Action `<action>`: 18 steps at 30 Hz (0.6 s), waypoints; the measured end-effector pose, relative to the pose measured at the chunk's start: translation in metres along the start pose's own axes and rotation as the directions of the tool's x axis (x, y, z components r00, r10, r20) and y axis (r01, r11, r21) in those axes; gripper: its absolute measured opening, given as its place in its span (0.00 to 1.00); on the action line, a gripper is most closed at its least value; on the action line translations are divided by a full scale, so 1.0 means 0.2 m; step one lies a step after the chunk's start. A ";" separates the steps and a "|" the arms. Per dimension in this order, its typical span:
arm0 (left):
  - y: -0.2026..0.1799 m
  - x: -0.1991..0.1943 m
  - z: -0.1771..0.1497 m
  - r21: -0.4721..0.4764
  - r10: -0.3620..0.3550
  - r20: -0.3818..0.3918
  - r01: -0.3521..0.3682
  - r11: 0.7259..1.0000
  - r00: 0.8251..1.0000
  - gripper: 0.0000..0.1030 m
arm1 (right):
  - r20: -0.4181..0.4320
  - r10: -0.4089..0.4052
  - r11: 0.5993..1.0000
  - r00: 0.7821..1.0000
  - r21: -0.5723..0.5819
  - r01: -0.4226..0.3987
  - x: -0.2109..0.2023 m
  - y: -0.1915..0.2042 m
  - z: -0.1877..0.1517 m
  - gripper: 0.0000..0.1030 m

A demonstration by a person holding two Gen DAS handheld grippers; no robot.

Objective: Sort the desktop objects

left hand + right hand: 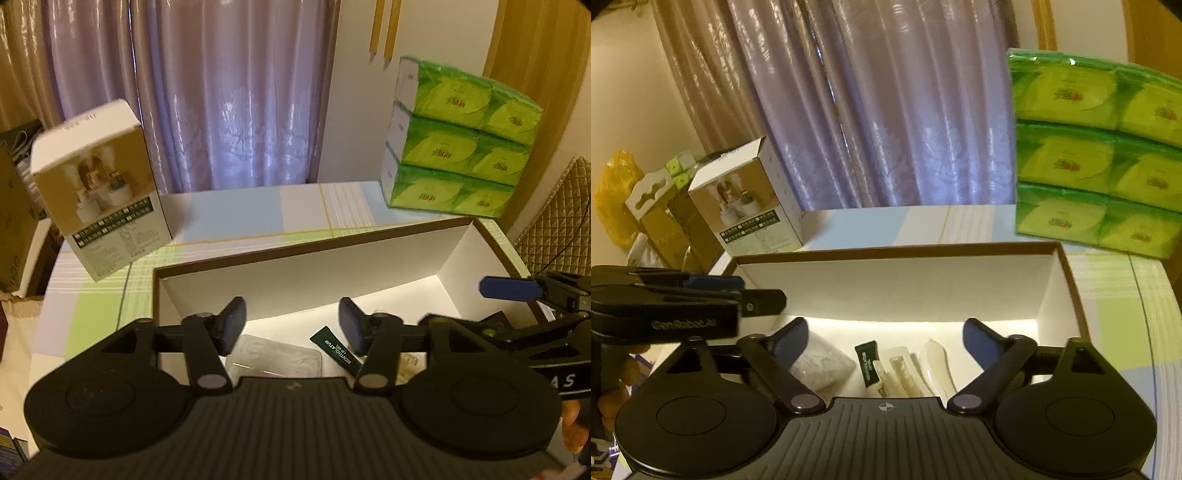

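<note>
The tissue stack (pixel 1097 155) fills the upper right of the right wrist view, standing just behind the box's (pixel 295 247) far rim; a wide swing out of the box could knock it over. The carton (pixel 99 184), upper left in the left view, leans over near the box's left corner and could tip the same way.

The box spans the middle of both views, open-topped, with small things on its floor at lower centre: a clear packet (pixel 823 363), a green sachet (pixel 868 363), a white piece (pixel 936 365).

The left gripper (pixel 291 325) and right gripper (pixel 884 345) both hang over that floor, fingers spread wide and empty. They sit close side by side, so they may collide, or a low reach may scatter what is already sorted.
</note>
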State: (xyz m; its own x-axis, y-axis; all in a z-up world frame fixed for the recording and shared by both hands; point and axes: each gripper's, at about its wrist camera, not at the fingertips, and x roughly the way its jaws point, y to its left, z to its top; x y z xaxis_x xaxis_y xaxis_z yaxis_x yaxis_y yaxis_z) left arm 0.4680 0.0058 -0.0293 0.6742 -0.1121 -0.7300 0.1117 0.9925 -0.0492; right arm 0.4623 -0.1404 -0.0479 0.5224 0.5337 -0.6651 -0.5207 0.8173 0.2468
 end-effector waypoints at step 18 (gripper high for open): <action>-0.09 -0.48 -0.26 0.048 0.195 0.162 -0.205 0.978 0.967 0.99 | 0.024 -0.091 0.995 0.996 -0.037 0.092 -0.37 0.13 -0.32 0.98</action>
State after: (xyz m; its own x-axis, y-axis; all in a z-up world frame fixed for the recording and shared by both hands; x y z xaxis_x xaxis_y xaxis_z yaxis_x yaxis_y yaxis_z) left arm 0.3636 0.0013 0.0066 0.7924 0.0770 -0.6051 0.0063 0.9909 0.1342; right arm 0.3666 -0.1730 -0.0364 0.5838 0.4619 -0.6677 -0.4947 0.8545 0.1585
